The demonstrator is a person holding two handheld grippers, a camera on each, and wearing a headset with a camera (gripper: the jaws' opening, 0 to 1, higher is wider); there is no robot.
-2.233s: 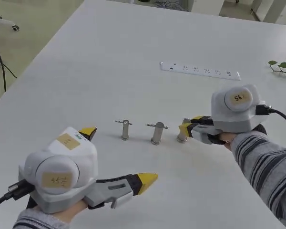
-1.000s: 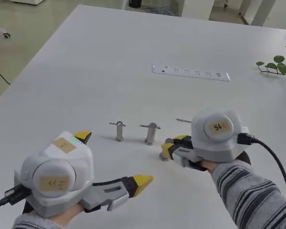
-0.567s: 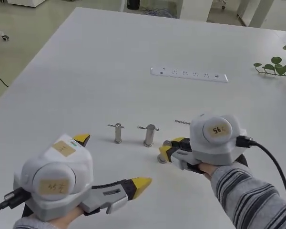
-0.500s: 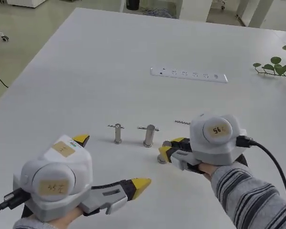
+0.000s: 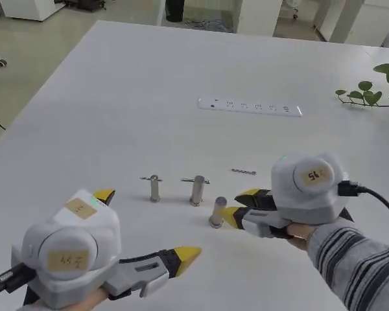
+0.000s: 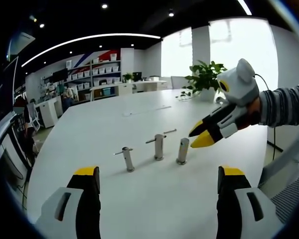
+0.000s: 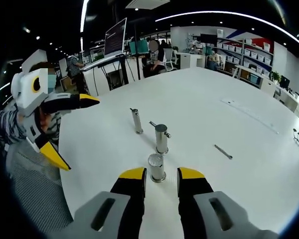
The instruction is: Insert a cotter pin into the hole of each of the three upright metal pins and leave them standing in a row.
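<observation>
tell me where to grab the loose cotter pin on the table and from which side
Pinch the cotter pin near one end, coming straight down from above with the jaws across its thin shaft. It lies flat on the table, so a side approach would likely just push it. That leaves the other end free for the bare pin; the right gripper looks nearest.

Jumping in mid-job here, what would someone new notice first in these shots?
Mid-table, the left pin and middle pin stand upright, each with a cotter pin through it, while the bare pin stands just ahead of the right gripper's open jaws. A loose cotter pin lies on the table behind them, and the left gripper hangs wide open at the near left.
</observation>
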